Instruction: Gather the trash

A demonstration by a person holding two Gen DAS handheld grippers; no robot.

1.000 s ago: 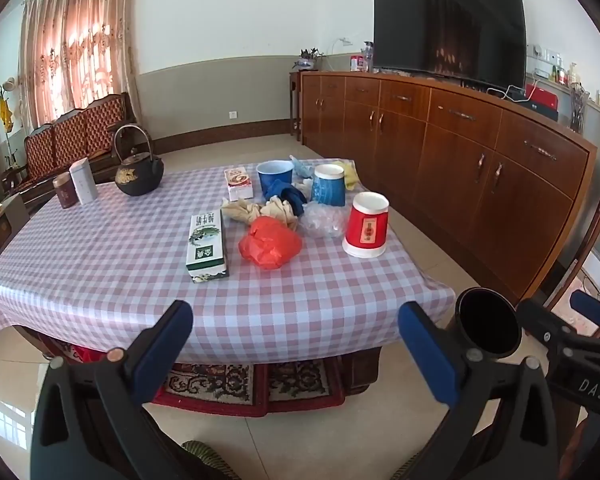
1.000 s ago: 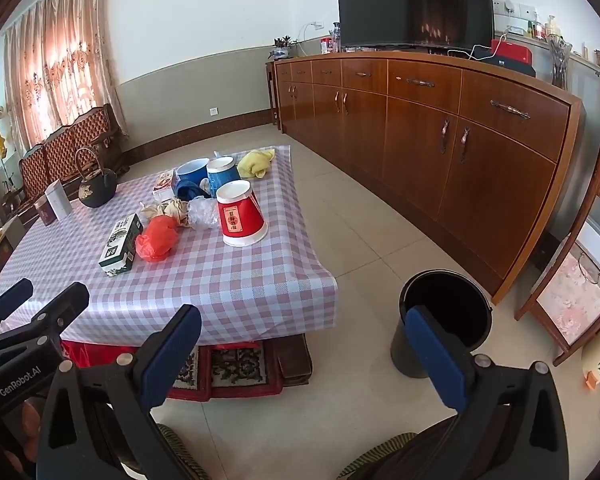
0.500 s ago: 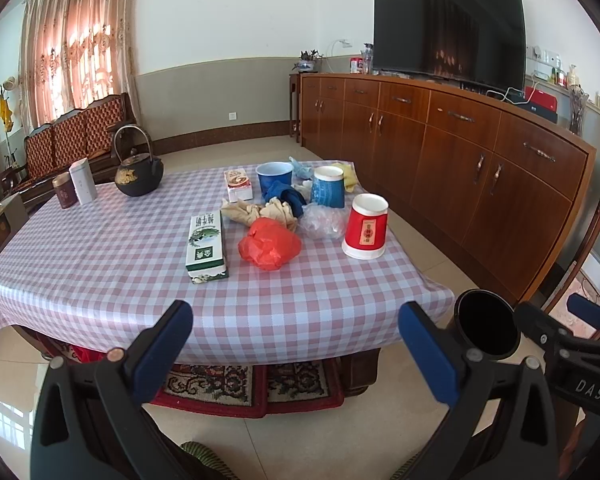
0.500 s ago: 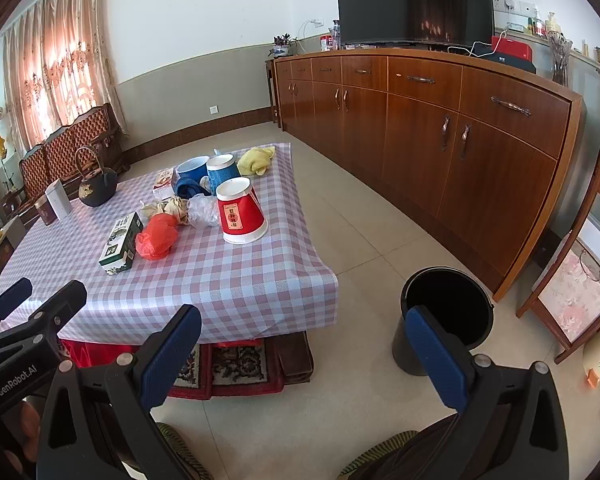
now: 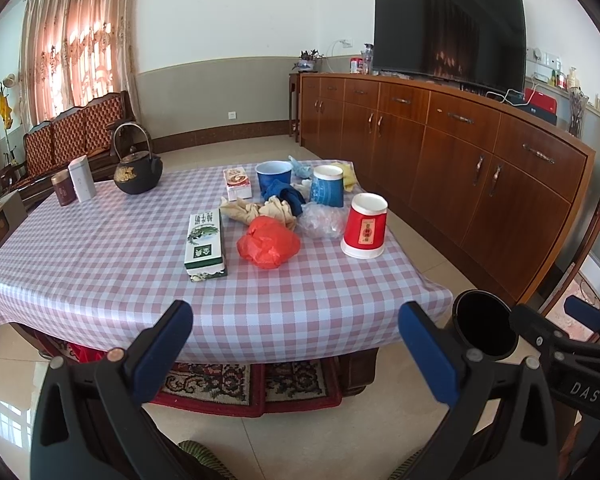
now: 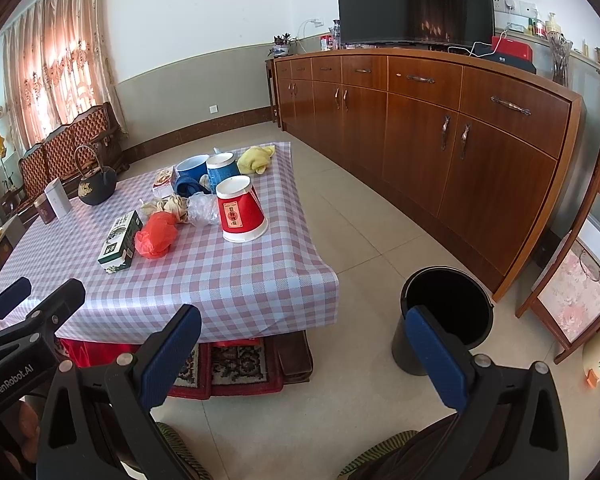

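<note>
Trash lies on the checked table (image 5: 100, 264): a crumpled red plastic bag (image 5: 268, 242) (image 6: 156, 234), an upturned red paper cup (image 5: 365, 226) (image 6: 241, 214), a clear plastic wad (image 5: 320, 220) (image 6: 202, 209), tan crumpled paper (image 5: 260, 210), two blue cups (image 5: 274, 174) (image 5: 327, 186) and a green-white box (image 5: 205, 240) (image 6: 120, 242). A black bin (image 6: 446, 312) (image 5: 484, 328) stands on the floor right of the table. My left gripper (image 5: 296, 344) and right gripper (image 6: 304, 354) both hang open and empty, short of the table's near edge.
A black kettle (image 5: 137, 170) and two tins (image 5: 76, 182) stand at the table's far left. A yellow cloth (image 6: 256, 158) lies at the far corner. A long wooden sideboard (image 6: 440, 128) with a TV runs along the right. Tiled floor lies between table and sideboard.
Both views have shifted only slightly; the grippers stay open and nothing on the table has moved.
</note>
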